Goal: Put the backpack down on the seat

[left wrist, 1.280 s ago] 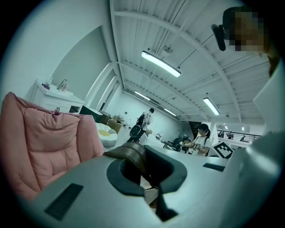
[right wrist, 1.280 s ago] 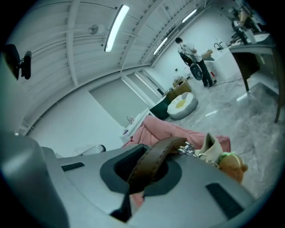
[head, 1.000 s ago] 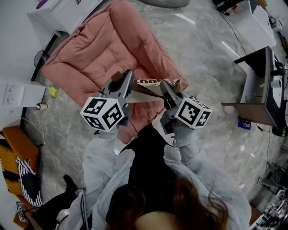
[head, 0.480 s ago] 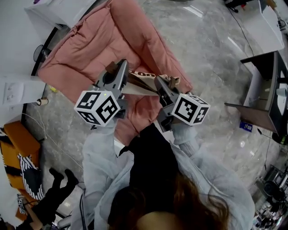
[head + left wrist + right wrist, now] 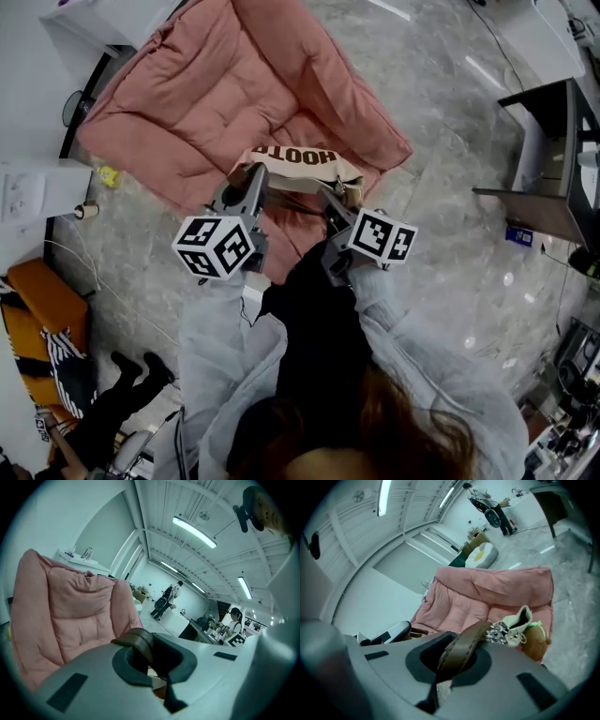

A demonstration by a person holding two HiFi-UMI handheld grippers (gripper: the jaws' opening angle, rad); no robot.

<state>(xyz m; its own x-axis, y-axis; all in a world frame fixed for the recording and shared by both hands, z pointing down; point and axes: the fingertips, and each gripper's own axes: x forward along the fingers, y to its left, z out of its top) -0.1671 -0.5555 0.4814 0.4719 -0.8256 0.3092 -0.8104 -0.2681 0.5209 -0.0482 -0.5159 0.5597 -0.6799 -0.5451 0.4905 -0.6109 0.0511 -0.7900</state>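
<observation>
Grey marble floor [image 5: 441,141] lies around the pink quilted seat [image 5: 216,103]; the beige canvas backpack [image 5: 295,164] hangs over its front cushion. Both the left gripper [image 5: 145,656] and the right gripper [image 5: 454,660] are clamped on one brown leather strap [image 5: 464,646] each. I judge the bag soft, sagging and rather light, so the straps give the best hold

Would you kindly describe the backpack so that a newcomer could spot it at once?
Start at the big pink cushioned seat on the marble floor. Over its front edge is the backpack: the only beige thing there, with dark lettering on top and brown straps pinched in the left gripper and right gripper.
</observation>
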